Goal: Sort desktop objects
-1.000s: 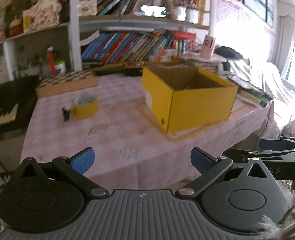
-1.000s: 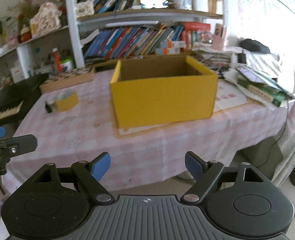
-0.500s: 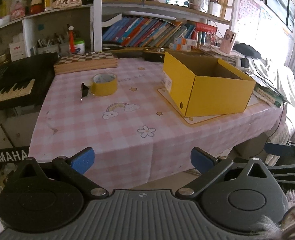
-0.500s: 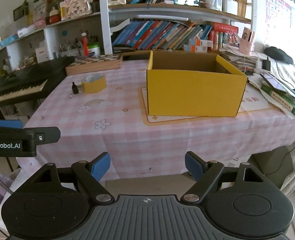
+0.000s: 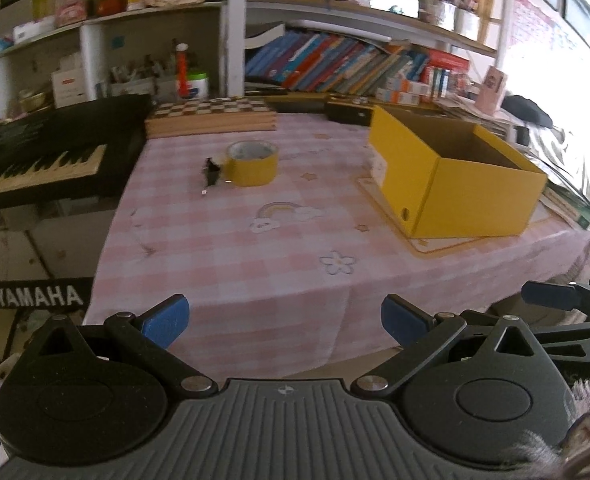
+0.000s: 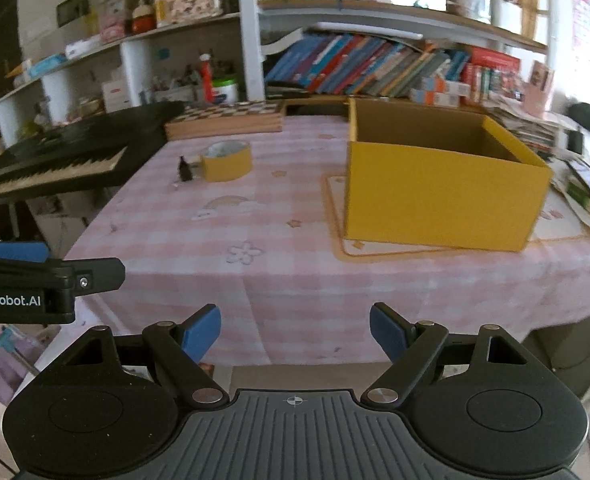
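While both the left gripper [image 5: 285,320] and right gripper [image 6: 295,330] hang wide open and empty, the yellow tape roll [image 5: 251,163] sits far ahead-left on the counter [image 5: 235,248]; probably light and rigid, best pinched across its wall.

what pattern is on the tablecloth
Pink and white checks on the tablecloth, with rainbow and flower drawings; clearest in the left wrist view.

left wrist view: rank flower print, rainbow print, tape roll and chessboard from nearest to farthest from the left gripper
From the left gripper, open and short of the table edge:
1. Flower print, just right of centre on the cloth.
2. Rainbow print, mid-table, slightly left.
3. Tape roll, further back on the left, black clip beside it.
4. Chessboard, at the far edge.
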A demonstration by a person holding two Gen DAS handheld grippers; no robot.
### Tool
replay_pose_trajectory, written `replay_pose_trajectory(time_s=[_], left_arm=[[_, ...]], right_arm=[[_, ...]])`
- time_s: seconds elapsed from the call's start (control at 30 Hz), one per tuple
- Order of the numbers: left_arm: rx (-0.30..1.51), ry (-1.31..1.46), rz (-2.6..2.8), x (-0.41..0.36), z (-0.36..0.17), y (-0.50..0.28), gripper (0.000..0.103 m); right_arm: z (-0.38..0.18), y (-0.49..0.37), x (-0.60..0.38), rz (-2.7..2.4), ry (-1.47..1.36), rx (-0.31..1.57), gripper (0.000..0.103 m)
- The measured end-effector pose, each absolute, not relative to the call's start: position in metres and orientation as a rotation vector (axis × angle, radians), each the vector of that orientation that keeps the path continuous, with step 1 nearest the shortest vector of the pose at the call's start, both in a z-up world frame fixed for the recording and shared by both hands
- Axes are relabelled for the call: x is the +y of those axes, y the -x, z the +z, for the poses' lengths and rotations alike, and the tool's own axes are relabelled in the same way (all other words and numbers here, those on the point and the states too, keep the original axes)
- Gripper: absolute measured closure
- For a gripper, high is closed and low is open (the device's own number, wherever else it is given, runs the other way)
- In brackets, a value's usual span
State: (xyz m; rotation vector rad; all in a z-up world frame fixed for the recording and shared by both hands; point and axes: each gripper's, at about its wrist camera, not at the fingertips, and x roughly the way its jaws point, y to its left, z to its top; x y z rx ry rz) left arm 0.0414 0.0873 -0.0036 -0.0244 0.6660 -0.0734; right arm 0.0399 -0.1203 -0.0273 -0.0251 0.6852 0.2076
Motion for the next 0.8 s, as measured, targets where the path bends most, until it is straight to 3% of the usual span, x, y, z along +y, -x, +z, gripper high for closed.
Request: replay_pose_trajectory(time_s=[0.8], left_arm=[[0.688, 0.064, 0.034, 0.11, -0.005, -0.087, 0.0]], right_arm=[[-0.022, -0.104, -0.09, 0.356, 0.09, 0.681, 0.019]])
